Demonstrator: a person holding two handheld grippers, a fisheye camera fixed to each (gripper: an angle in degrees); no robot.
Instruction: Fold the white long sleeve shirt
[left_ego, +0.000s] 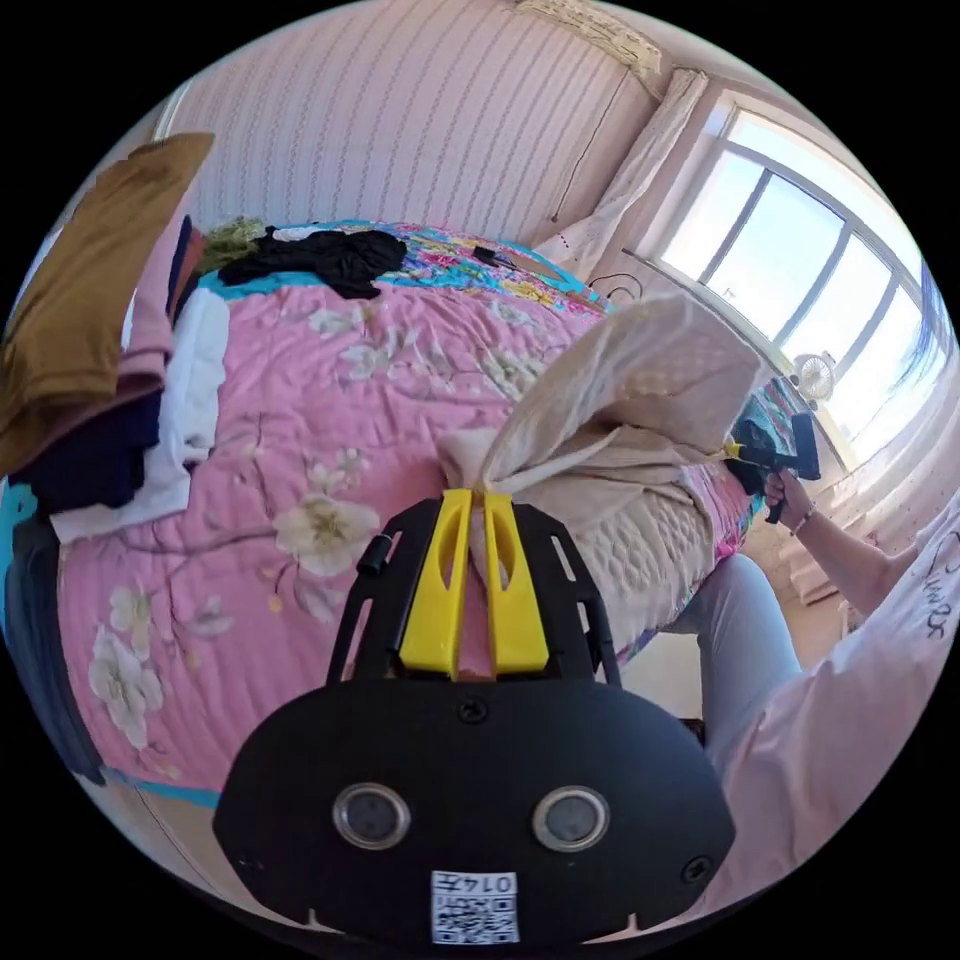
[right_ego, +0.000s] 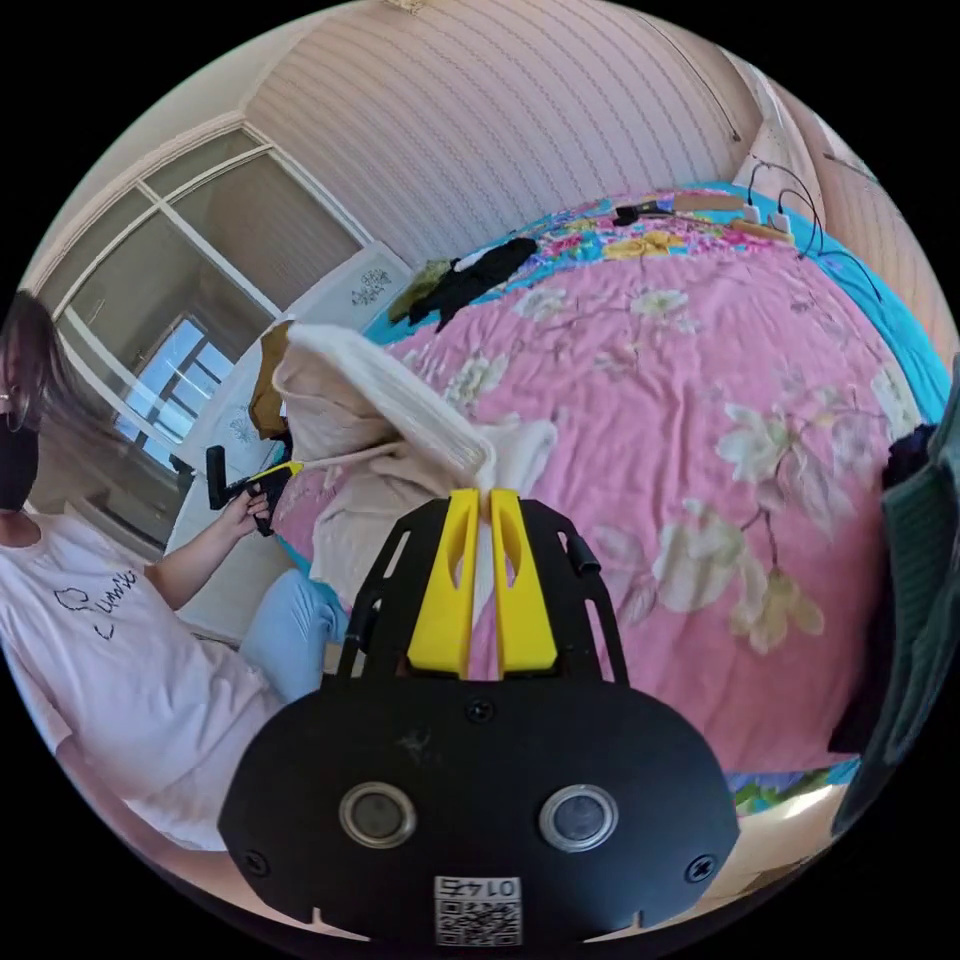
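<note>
The white long sleeve shirt (left_ego: 640, 390) is a cream, textured garment held up off the pink floral bedspread (left_ego: 300, 420) and stretched between both grippers. My left gripper (left_ego: 478, 498) is shut on one bunched end of it, cloth pinched between the yellow jaws. In the right gripper view my right gripper (right_ego: 484, 496) is shut on the other end of the shirt (right_ego: 380, 400). The right gripper (left_ego: 745, 455) also appears far off in the left gripper view, in a hand. The left gripper (right_ego: 280, 472) appears in the right gripper view, held by a hand.
A stack of folded clothes (left_ego: 110, 360) sits on the bed's edge. Dark garments (left_ego: 330, 258) lie at the far end of the bed near the striped wall. A green garment (right_ego: 925, 560) hangs at the edge of the right gripper view. The person (right_ego: 110, 620) sits beside the bed.
</note>
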